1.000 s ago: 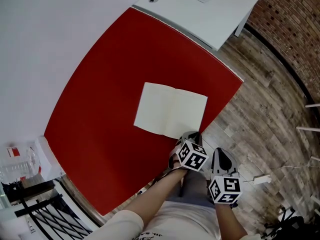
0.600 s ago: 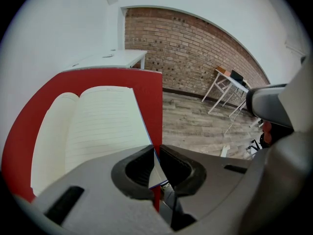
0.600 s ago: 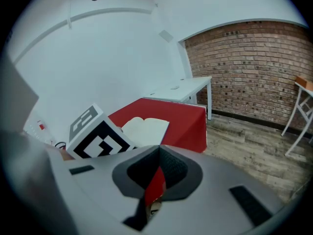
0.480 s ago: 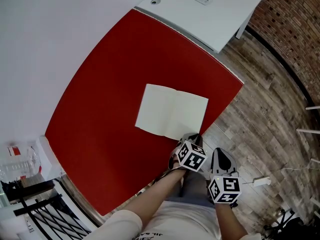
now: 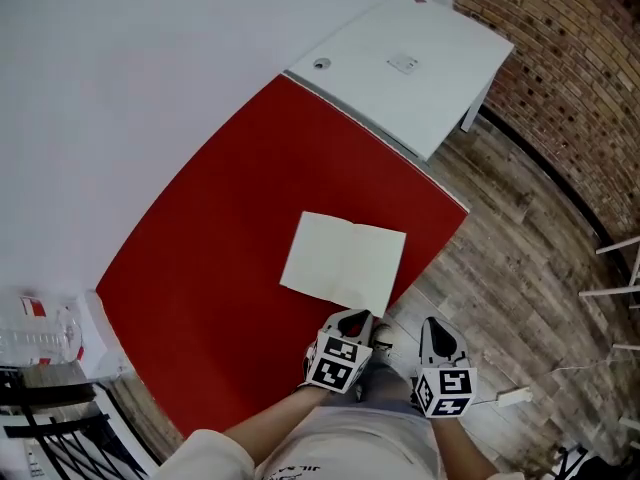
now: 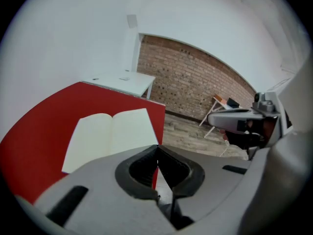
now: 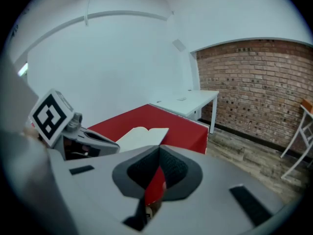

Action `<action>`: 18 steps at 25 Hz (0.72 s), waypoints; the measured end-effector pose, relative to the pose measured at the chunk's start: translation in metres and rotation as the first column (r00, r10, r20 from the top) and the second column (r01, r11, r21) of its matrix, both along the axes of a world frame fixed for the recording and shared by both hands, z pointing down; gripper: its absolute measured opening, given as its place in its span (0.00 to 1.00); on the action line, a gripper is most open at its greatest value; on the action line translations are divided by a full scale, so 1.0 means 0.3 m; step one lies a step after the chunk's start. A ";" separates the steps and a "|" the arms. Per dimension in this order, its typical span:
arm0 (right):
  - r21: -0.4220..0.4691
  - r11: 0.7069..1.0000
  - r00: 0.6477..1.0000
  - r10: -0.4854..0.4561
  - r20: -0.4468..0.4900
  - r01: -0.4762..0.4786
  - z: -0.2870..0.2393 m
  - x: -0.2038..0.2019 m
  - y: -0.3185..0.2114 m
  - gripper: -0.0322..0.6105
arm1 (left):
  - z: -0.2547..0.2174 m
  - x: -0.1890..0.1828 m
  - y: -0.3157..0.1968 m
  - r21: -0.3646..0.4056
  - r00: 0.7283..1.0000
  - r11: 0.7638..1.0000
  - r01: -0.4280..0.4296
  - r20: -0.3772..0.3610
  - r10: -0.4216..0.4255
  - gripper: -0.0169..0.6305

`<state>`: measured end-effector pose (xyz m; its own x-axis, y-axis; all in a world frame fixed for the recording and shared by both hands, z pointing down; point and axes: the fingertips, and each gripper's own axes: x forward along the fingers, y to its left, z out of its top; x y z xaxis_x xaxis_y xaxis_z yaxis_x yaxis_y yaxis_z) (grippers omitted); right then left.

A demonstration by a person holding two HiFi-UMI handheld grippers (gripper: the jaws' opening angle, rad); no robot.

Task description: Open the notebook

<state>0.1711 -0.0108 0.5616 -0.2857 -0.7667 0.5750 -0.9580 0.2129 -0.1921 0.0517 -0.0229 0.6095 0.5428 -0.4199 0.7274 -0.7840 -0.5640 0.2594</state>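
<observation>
The notebook [image 5: 345, 261] lies open and flat on the red table [image 5: 210, 248], its cream pages blank, close to the table's near edge. My left gripper [image 5: 356, 319] hangs just off that edge, short of the notebook's near corner, jaws shut and empty. The right gripper [image 5: 437, 328] floats beside it over the wooden floor, also shut with nothing in it. From the left gripper view the open notebook [image 6: 110, 133] lies ahead beyond the closed tips [image 6: 157, 149]. In the right gripper view the notebook [image 7: 144, 135] shows past the left gripper's body, above the closed tips [image 7: 157, 153].
A white desk [image 5: 400, 63] adjoins the red table's far end. A brick wall [image 5: 570, 58] runs along the right, above wooden floor [image 5: 520, 228]. White furniture legs [image 5: 615, 268] stand at far right. A shelf with clutter [image 5: 40, 343] sits lower left.
Both grippers lifted and drew back toward the person; the left one came away from the notebook's near corner. The notebook stayed open and still.
</observation>
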 end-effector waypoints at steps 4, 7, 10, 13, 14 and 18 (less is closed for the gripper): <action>0.040 0.999 1.000 -0.021 -0.023 0.022 -0.105 -0.027 0.006 0.06 | -0.175 -0.116 0.027 0.057 0.989 0.990 0.131 -0.081 -0.126 0.04; 0.060 0.996 0.997 -0.068 -0.032 0.070 -0.159 -0.098 0.019 0.06 | -0.249 -0.192 0.042 0.071 0.966 0.971 0.229 -0.141 -0.218 0.04; 0.060 0.988 0.990 -0.140 -0.019 0.141 -0.182 -0.202 0.034 0.06 | -0.287 -0.260 0.042 0.110 0.943 0.946 0.305 -0.169 -0.285 0.04; 0.067 0.976 0.978 -0.207 -0.010 0.207 -0.196 -0.290 0.044 0.06 | -0.303 -0.280 0.052 0.138 0.939 0.936 0.323 -0.173 -0.299 0.04; 0.070 0.973 0.975 -0.221 -0.009 0.221 -0.199 -0.309 0.039 0.06 | -0.306 -0.282 0.052 0.147 0.941 0.936 0.318 -0.167 -0.294 0.04; 0.082 0.966 0.969 -0.247 -0.005 0.247 -0.214 -0.361 0.002 0.06 | -0.318 -0.302 0.041 0.167 0.949 0.938 0.302 -0.148 -0.279 0.04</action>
<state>0.0629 -0.0102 0.4975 -0.4746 -0.7161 0.5119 -0.8729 0.4578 -0.1689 -0.0389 -0.0106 0.5143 0.4554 -0.6937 0.5581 -0.8902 -0.3633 0.2749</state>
